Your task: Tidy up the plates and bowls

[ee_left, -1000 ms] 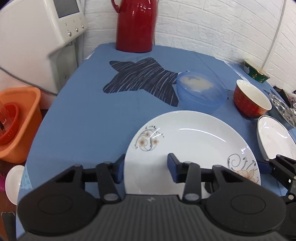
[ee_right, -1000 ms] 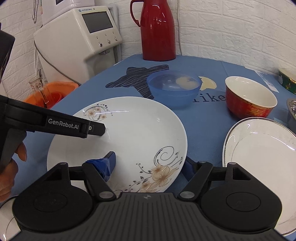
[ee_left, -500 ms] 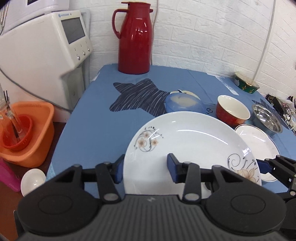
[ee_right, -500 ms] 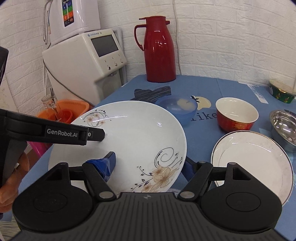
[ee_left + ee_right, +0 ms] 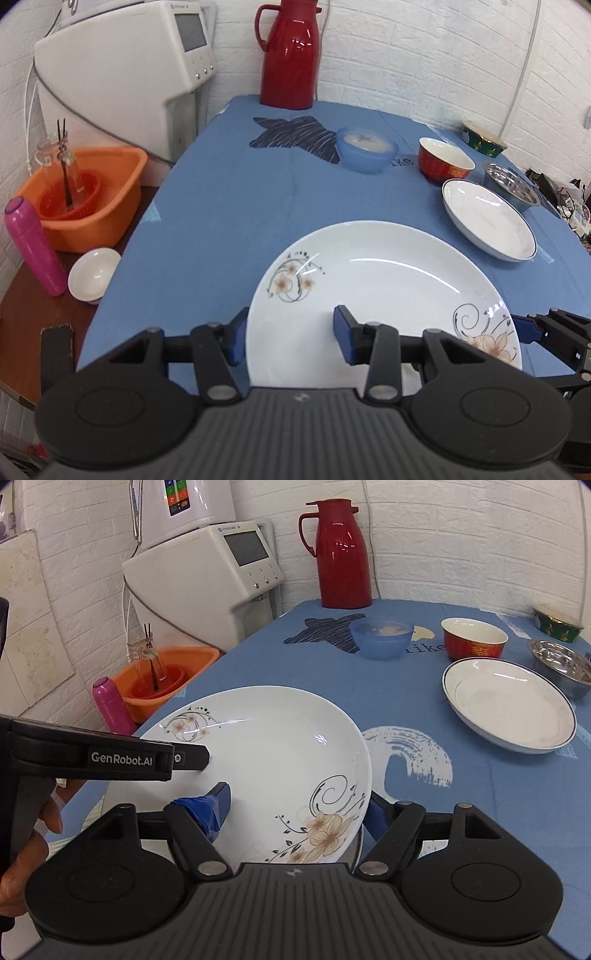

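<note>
I count two plates, four bowls on the blue tablecloth (image 5: 229,206). My left gripper (image 5: 290,334) and right gripper (image 5: 299,806) each clamp the rim of the white floral-print plate (image 5: 376,295), one finger above, one below. It's held face-up, tilted, over the table's near edge. The white dark-rimmed plate (image 5: 509,705) lies flat near the red, blue, steel and green bowls.

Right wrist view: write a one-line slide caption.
Both tools grip a flowered white plate above the blue table; a rimmed plate and bowls wait beyond.
</note>
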The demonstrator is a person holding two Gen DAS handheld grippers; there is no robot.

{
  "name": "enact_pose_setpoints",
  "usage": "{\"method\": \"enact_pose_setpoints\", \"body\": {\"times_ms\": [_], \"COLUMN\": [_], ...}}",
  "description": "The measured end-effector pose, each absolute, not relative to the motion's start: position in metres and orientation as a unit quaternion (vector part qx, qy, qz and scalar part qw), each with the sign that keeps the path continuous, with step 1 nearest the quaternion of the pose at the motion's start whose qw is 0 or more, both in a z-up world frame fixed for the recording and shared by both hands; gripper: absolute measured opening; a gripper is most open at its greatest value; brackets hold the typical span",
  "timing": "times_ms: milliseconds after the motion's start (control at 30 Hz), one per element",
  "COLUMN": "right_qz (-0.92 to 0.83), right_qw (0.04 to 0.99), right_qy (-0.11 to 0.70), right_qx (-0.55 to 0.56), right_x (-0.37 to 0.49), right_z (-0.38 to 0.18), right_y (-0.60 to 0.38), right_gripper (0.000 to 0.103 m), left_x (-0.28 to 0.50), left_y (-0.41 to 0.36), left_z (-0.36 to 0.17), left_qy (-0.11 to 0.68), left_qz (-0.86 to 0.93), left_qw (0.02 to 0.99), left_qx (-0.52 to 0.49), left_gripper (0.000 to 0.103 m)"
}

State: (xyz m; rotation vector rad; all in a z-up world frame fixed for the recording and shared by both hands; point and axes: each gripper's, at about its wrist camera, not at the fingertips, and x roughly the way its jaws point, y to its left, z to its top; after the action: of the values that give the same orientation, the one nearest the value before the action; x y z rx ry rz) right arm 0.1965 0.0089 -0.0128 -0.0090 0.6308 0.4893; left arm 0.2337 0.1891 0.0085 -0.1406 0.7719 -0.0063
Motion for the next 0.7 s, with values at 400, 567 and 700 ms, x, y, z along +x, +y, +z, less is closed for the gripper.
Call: {"method": "enact_pose_setpoints", "body": {"times_ms": [400,567,700], "right_qz": [0.243,0.242,0.236], "right_qw": [0.927,0.926,0.927], "right_qy": [0.284,0.289,0.292], "right_qx": [0.014,0.019,-0.007], "right_x": [0.185,0.181,0.179], "right_z": [-0.032,-0.030,-0.028], "right_y": [0.009,0.008,0.014], "right_gripper": [0.061,0.062,0.063], "left_x": [0.213,0.210,0.211], "left_y": [0.195,0.202,0.207], "left_z": [-0.016,-0.012,-0.007], "left_qy": [0.350,0.333,0.330], "left_qz": [-0.017,-0.024,-0.014], "left_qw": [0.933,0.937,0.938], "left_qx": [-0.081,-0.106,-0.111], "left_gripper": [0.047,0.072,0.073]}}
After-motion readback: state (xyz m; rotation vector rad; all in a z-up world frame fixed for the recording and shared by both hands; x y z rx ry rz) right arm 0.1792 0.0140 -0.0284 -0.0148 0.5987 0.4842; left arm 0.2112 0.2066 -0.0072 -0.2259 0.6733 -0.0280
